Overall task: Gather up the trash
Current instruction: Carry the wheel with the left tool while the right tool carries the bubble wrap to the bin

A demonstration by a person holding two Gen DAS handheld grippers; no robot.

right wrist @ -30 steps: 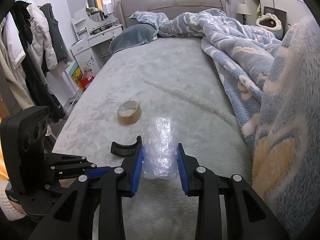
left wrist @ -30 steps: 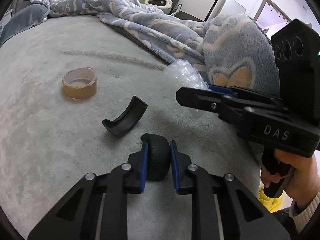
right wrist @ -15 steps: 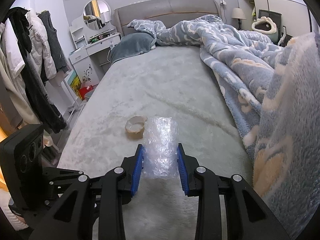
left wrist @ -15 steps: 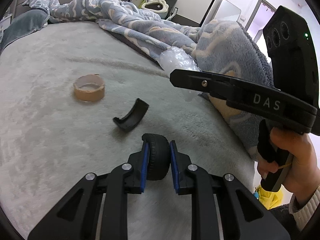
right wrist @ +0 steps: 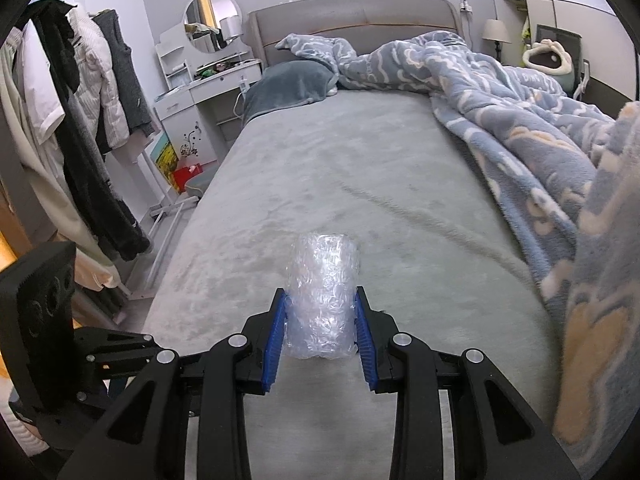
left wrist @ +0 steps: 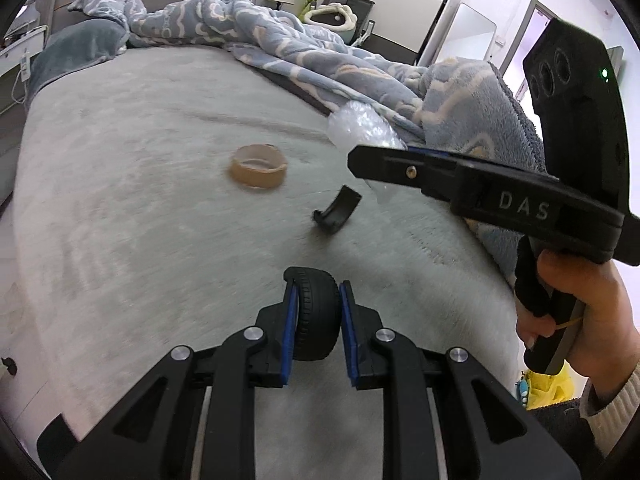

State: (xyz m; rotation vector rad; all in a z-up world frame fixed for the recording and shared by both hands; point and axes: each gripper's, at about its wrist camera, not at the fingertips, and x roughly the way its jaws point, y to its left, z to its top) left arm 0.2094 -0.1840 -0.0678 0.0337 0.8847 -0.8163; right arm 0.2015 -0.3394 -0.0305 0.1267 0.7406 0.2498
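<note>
My left gripper [left wrist: 316, 320] is shut on a small black toy tyre [left wrist: 314, 312] and holds it above the grey bed sheet. My right gripper [right wrist: 320, 324] is shut on a roll of clear bubble wrap [right wrist: 322, 296], lifted above the bed; it also shows in the left wrist view [left wrist: 362, 128], with the right gripper's black body [left wrist: 480, 196] in front of it. On the sheet lie a brown cardboard tape core [left wrist: 259, 166] and a curved black plastic piece [left wrist: 337, 214]. Neither shows in the right wrist view.
A blue patterned fleece blanket [right wrist: 520, 128] is heaped along the right side of the bed [right wrist: 320, 184]. A grey pillow [right wrist: 292, 84] lies at the headboard. Hanging clothes [right wrist: 72, 128] and a white dressing table [right wrist: 200, 88] stand left of the bed.
Both grippers have risen and pulled back from the bed with their loads. The tape core and black piece look farther off; the tape core has dropped out of the right wrist view.
</note>
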